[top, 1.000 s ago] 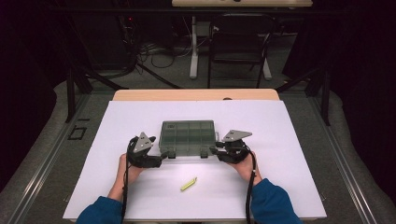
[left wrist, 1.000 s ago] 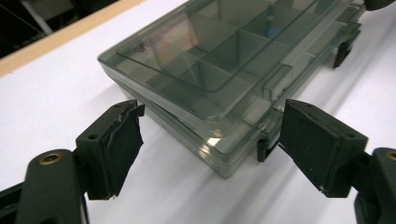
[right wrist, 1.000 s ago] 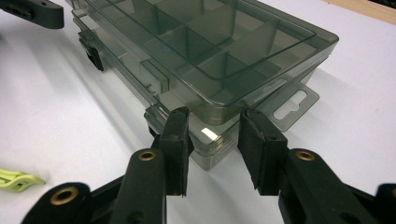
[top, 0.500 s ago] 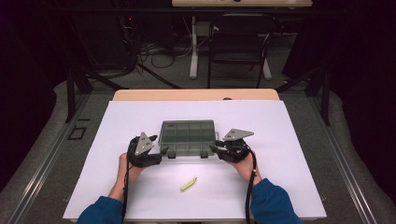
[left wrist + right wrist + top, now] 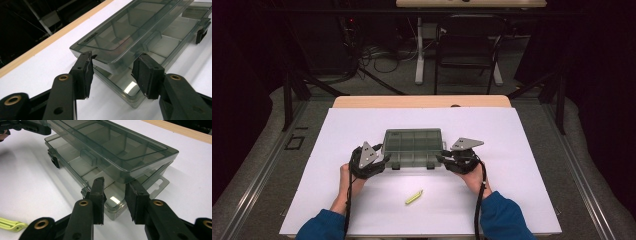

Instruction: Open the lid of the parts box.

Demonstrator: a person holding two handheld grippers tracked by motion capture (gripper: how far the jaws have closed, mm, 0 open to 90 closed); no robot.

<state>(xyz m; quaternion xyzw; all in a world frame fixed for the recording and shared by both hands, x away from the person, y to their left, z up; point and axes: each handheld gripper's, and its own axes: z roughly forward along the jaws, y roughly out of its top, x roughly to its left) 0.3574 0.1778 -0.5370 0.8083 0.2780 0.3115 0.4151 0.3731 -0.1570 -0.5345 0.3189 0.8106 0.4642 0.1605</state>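
L hand-held gripper [image 5: 113, 72] closing round box [image 5: 413, 146] corner; R [image 5: 115, 200] pinching box.

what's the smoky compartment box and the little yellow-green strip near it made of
Smoky grey see-through compartment box: most likely hard moulded plastic with a glossy finish, since its dividers and the white tabletop show through the tinted lid and its floor catches bright reflections. Small yellow-green strip: looks like opaque plastic with a duller surface, judging by its even colour and moulded ridges in the right gripper view, though it is too small to be sure.
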